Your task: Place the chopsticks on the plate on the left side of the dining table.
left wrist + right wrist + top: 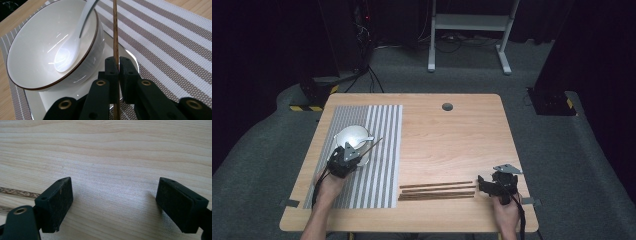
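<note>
Wooden and pale, the table (447, 145) took most of the high view, with a small round hole near its far edge. On its left part lay a striped placemat (382, 150) in grey and white bands, reaching from the far side almost to the near edge.

On the placemat stood a white plate (62, 100), and on the plate sat a white bowl (30, 50) with a thin dark rim. Inside the bowl a white ceramic spoon (67, 50) rested, its scoop down in the bottom and its handle leaning up over the far rim.

The left gripper (117, 67) was held just beside the bowl, over the edge of the plate. Its jaws were pressed together on one brown chopstick (115, 32). The stick passed between the pads and pointed away over the placemat, close to the side of the bowl; I could not tell if it touched the bowl.

The right gripper (483, 183) was at the near right part of the table, low over the bare wood. Its jaws stood wide apart and nothing was between them.

Three more chopsticks (437, 191) lay flat on the table between the placemat and the right gripper, side by side and nearly parallel to the near edge. Their right ends were just beside the right gripper.
</note>
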### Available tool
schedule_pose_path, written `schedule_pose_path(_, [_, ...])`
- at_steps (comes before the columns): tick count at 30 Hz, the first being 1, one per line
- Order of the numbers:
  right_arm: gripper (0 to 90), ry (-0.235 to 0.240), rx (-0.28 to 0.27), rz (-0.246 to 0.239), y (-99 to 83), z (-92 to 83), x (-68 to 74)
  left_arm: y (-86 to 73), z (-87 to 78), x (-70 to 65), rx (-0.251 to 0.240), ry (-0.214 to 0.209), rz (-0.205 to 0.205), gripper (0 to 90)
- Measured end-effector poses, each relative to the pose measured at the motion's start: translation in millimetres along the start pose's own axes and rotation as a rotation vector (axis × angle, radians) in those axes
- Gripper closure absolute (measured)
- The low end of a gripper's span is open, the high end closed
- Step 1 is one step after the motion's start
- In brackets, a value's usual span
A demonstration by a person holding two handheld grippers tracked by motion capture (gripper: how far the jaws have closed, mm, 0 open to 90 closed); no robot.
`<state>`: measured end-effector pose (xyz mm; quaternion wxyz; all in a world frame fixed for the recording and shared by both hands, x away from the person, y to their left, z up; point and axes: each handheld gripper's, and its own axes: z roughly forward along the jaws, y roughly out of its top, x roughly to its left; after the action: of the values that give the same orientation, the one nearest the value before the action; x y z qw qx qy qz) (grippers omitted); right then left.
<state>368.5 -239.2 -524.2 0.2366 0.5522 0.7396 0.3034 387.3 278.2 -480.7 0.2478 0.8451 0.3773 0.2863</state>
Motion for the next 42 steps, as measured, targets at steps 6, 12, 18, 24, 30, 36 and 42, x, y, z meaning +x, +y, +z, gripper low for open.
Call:
schedule_pose_path(6, [13.7,0.000,0.000,0.000,0.0,0.0,0.0,-0.1,5.1,-0.7,0.020,0.007,0.020,85.2])
schedule_pose_path(12, [13.8,0.000,0.000,0.000,0.0,0.0,0.0,-0.7,10.1,0.9,0.026,0.005,0.013,85.1])
schedule_pose_path(18, [13.7,0.000,0.000,0.000,0.0,0.0,0.0,-2.2,12.4,3.3,0.033,0.005,0.004,85.1])
schedule_pose_path(24, [13.8,0.000,0.000,0.000,0.0,0.0,0.0,-2.8,14.8,3.7,0.046,0.011,0.009,84.9])
schedule_pose_path(30, [13.8,0.000,0.000,0.000,0.0,0.0,0.0,-3.2,16.9,4.8,0.047,0.008,0.000,84.8])
schedule_pose_path(36, [13.7,0.000,0.000,0.000,0.0,0.0,0.1,-3.4,17.0,4.6,0.049,0.015,0.005,84.4])
schedule_pose_path(42, [13.8,0.000,0.000,0.000,0.0,0.0,0.0,-2.8,17.2,2.8,0.055,0.013,0.005,80.6])
